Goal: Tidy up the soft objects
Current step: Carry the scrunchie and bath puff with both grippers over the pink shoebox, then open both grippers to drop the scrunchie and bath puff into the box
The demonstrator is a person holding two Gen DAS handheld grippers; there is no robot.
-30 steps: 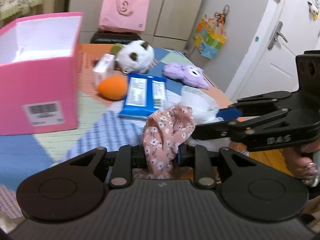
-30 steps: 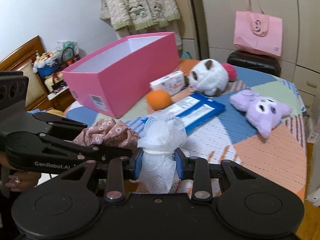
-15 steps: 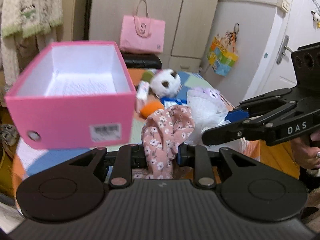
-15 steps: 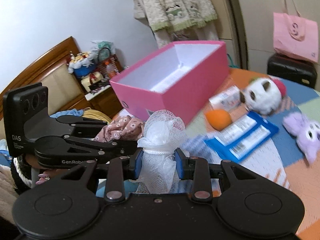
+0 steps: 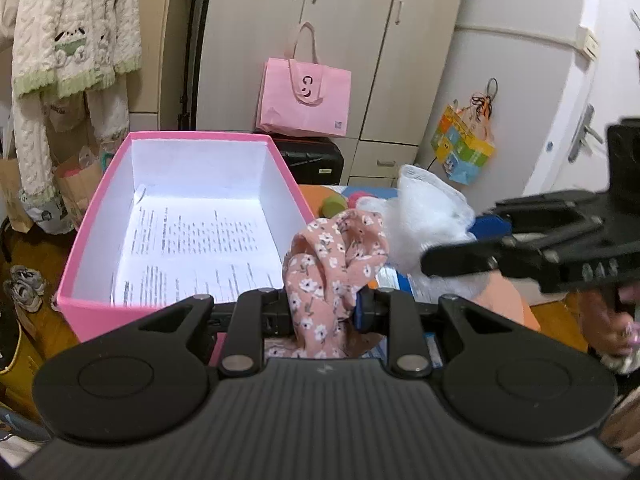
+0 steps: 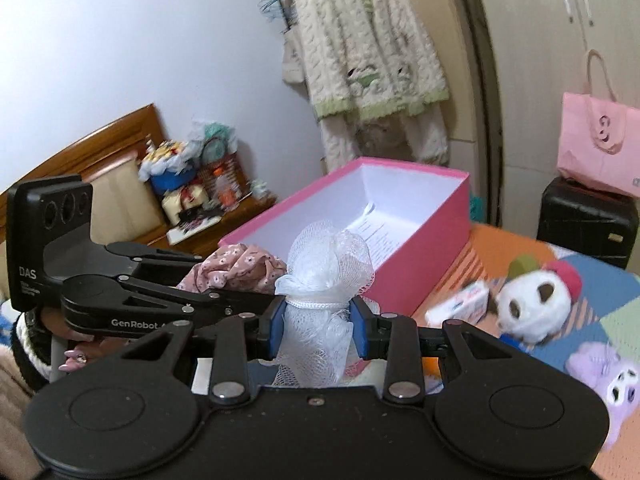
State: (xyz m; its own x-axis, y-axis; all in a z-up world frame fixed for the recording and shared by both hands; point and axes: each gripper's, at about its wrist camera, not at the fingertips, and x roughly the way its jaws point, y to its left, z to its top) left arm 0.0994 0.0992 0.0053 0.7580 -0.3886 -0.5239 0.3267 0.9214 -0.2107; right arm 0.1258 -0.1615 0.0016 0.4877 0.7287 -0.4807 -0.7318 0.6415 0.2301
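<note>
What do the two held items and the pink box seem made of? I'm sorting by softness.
Floral cloth: thin woven fabric, matte, crumpled folds. White puff: plastic-looking netting, open mesh bunched by a cord. Pink box: likely cardboard, stiff straight walls, smooth white lining.

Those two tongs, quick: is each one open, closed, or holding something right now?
Left tongs: closed on the pink floral cloth.
Right tongs: closed on the white mesh pouf.
</note>
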